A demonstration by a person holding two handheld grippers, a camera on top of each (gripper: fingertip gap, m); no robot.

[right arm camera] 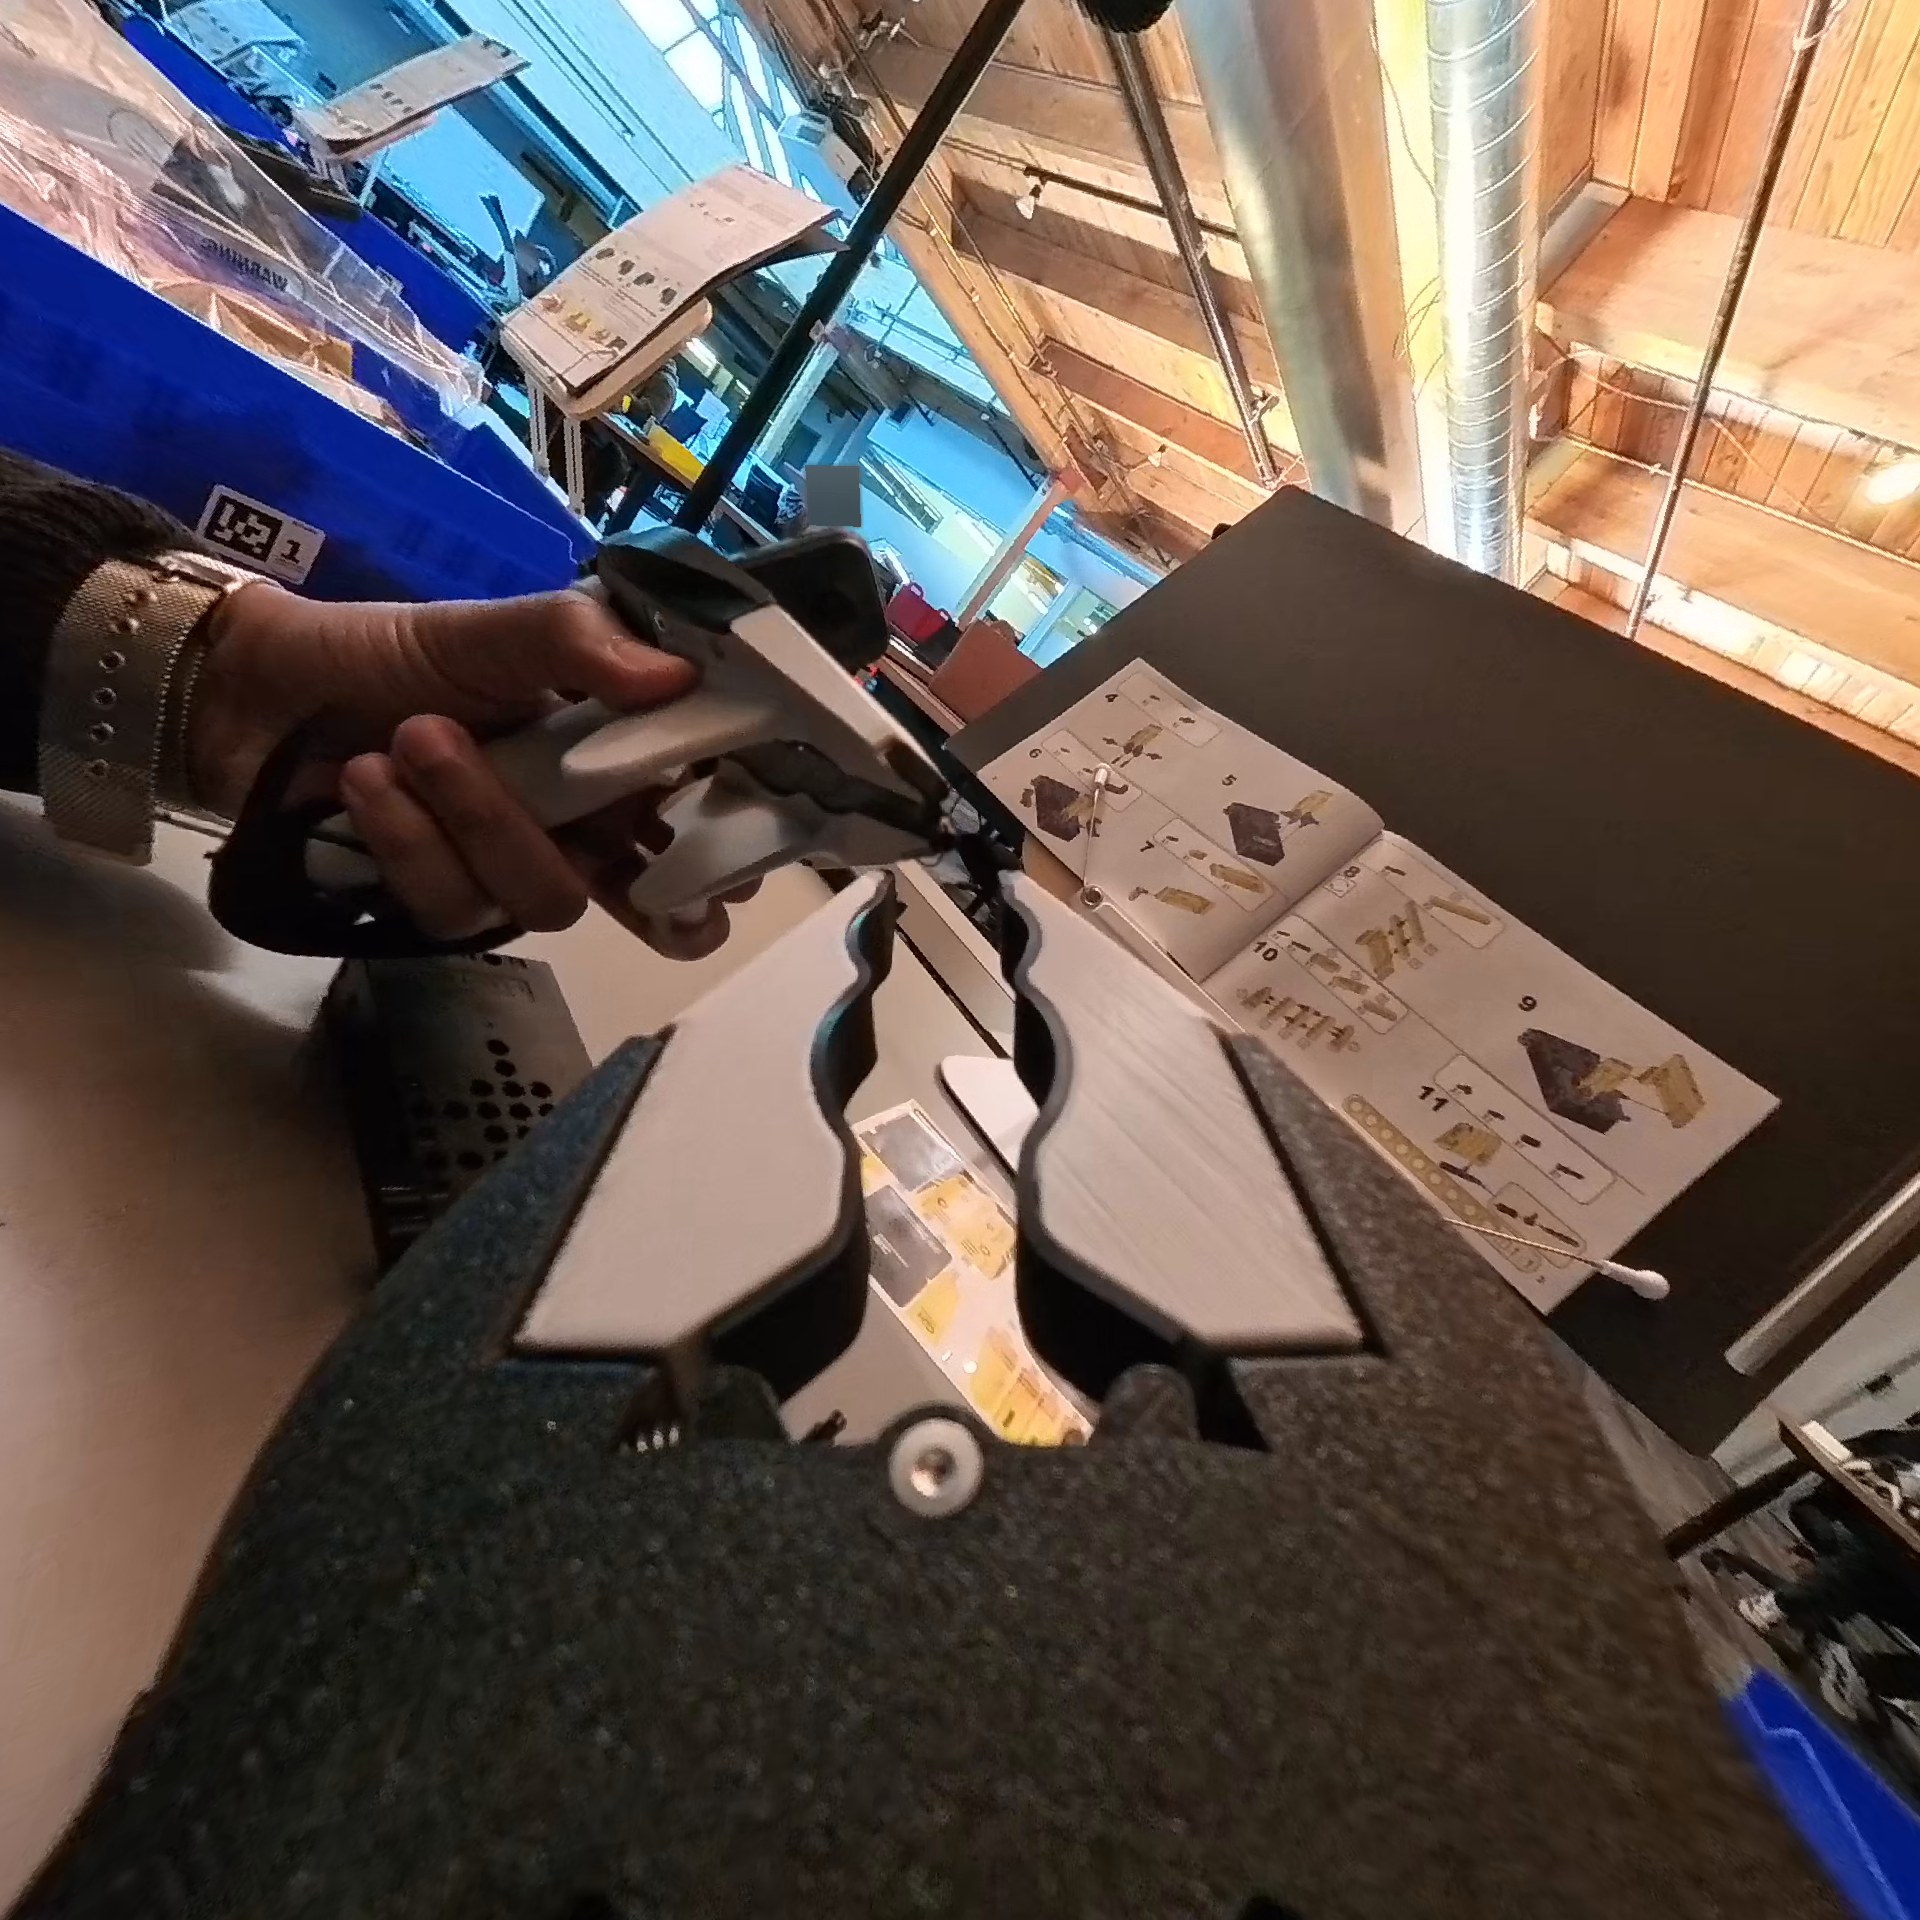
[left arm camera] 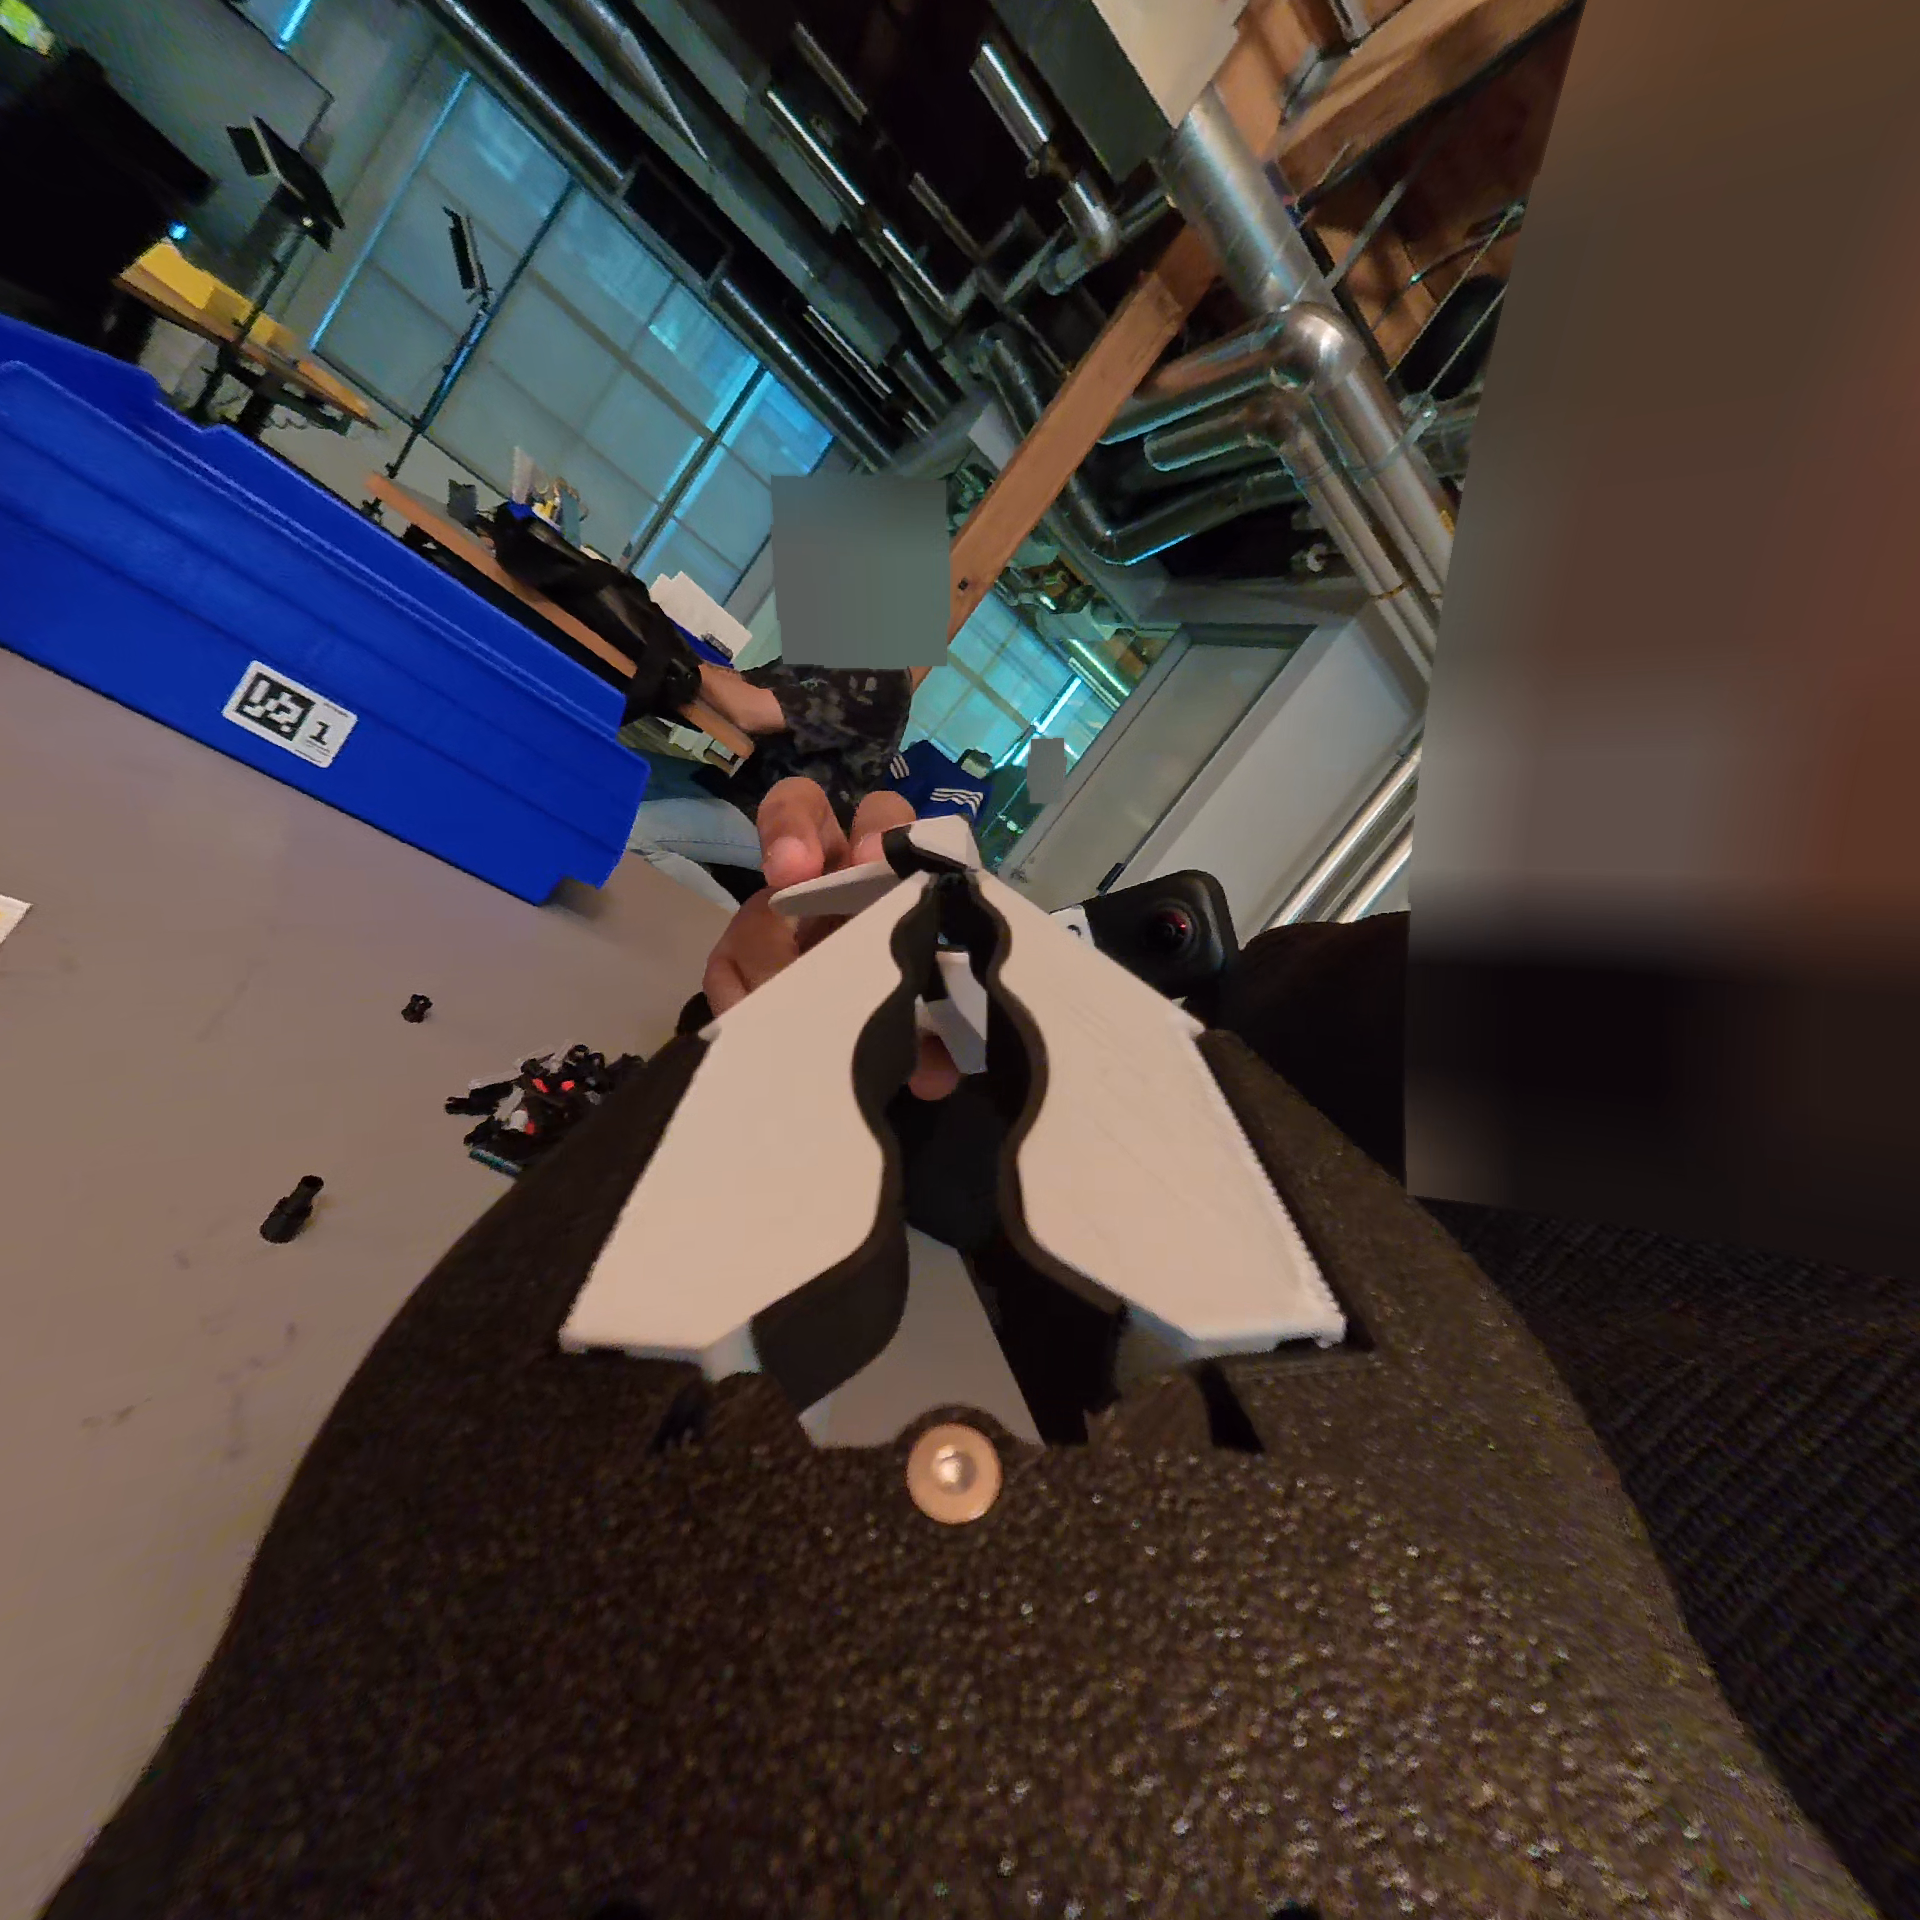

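Observation:
My left gripper point(left arm camera: 943, 883) is raised above the grey table point(left arm camera: 208, 1039), its white fingers closed together at the tips on a small black piece point(right arm camera: 971, 847). In the right wrist view the left gripper point(right arm camera: 930, 821) comes in from the left, held by a hand point(right arm camera: 436, 707) with a watch strap. My right gripper point(right arm camera: 948, 888) is open, and its two fingertips stand on either side of the black piece, just below the left gripper's tip. In the left wrist view the right gripper's grey fingers point(left arm camera: 831, 891) straddle my left tips, with a hand behind them.
A blue bin point(left arm camera: 312, 582) with a tag stands at the table's far left. A pile of small black parts point(left arm camera: 540, 1091) and loose black pins point(left arm camera: 293, 1207) lie on the table. An open instruction booklet point(right arm camera: 1351, 987) leans on a black board. A black perforated box point(right arm camera: 447, 1091) sits below the left gripper. Only a small space, under 4 cm, lies between the two pairs of fingers.

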